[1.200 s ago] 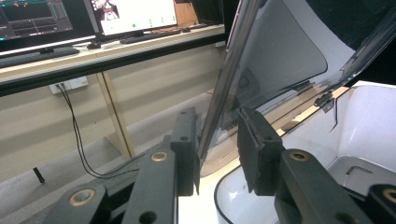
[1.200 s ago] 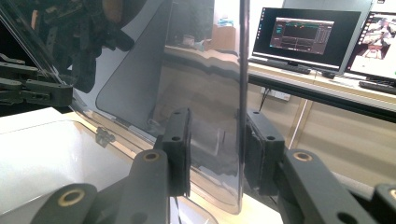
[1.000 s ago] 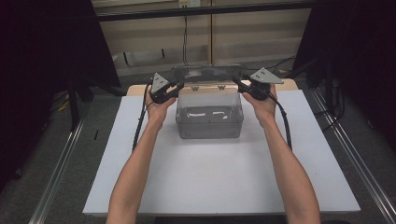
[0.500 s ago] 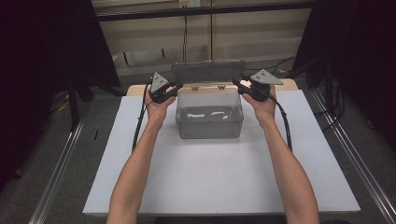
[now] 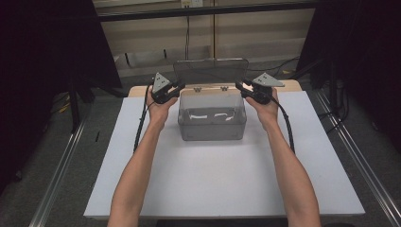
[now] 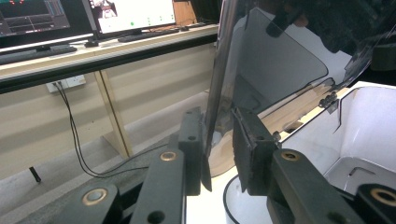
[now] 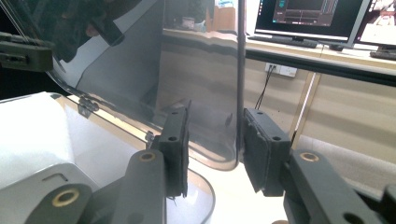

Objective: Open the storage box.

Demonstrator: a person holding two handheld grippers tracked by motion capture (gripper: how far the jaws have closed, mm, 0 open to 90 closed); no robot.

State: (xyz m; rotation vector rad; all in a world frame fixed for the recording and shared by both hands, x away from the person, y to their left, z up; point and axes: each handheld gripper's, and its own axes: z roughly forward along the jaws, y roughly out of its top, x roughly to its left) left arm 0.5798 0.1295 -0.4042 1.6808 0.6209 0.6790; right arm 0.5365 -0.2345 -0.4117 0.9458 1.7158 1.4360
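Note:
A clear plastic box stands at the far middle of the white board. Its hinged lid stands upright at the back. My left gripper is at the lid's left edge and my right gripper is at its right edge. In the left gripper view the jaws close on the lid's rim, above the open box. In the right gripper view the jaws clamp the lid's other rim beside the box. Small pale items lie inside the box.
A black bar crosses behind the table, with cables and a wall below it. Metal rails run along both sides of the board. Monitors sit on a bench beyond. Bare board lies in front of the box.
The lid has swung up from nearly closed to upright. Both grippers rose slightly with its edges.

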